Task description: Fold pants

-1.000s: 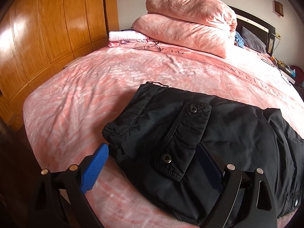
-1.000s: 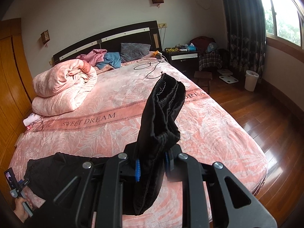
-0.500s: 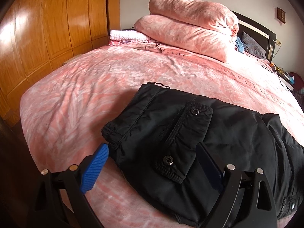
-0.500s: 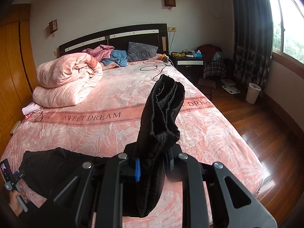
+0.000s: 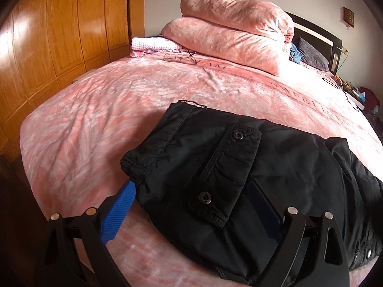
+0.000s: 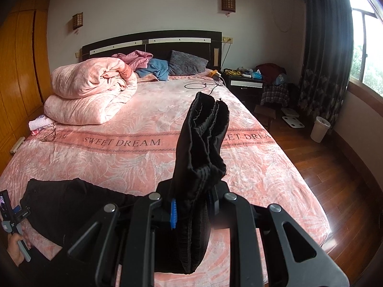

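Right wrist view showed the right gripper (image 6: pixel 190 206) clamped on the pants (image 6: pixel 201 143) cuffs, lifted above the bed (image 6: pixel 134 162). Left gripper (image 5: pixel 191 205) sat wide open around the waist end, gripping nothing. Fold looked barely begun: legs remained unfolded.

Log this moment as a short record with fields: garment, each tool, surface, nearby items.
garment: black pants, waist end flat on the bed, pocket flap up
left tool: left tool open, one blue pad at the waistband edge, the other over the fabric
right tool: right tool shut on the pants' bunched leg end, lifted above the bed
surface: bed with pink cover
nearby: folded quilt, grey pillow
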Demonstrator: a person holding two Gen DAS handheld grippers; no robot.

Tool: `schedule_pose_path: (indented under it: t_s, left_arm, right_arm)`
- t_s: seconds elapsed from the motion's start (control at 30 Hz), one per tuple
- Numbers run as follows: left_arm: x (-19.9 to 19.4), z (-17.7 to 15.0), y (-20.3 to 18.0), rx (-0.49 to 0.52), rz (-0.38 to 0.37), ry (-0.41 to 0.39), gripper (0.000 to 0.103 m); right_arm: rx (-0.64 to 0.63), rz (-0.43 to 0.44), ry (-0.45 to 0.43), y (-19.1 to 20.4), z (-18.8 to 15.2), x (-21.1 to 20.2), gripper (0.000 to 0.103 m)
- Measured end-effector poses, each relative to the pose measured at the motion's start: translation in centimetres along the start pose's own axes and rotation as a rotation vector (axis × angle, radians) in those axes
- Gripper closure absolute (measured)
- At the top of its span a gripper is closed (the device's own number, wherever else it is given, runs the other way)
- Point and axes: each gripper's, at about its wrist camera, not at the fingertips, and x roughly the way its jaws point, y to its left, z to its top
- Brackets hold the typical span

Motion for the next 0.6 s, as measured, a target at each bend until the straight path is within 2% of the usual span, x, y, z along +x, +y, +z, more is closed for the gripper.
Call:
schedule_pose_path:
  t_s: [0.17,0.6]
  left_arm:
    - [0.0,-0.1,0.4,-0.021,-0.011,-0.002,0.008]
    - [0.3,-0.1,-0.1,0.008,-0.024,0.022,0.008]
  right_arm:
    - [-0.023,-0.001,0.002,1.3,0.2,0.0,0.085]
    - [-0.077,0.014,0.019,4.5,0.5,0.8,0.085]
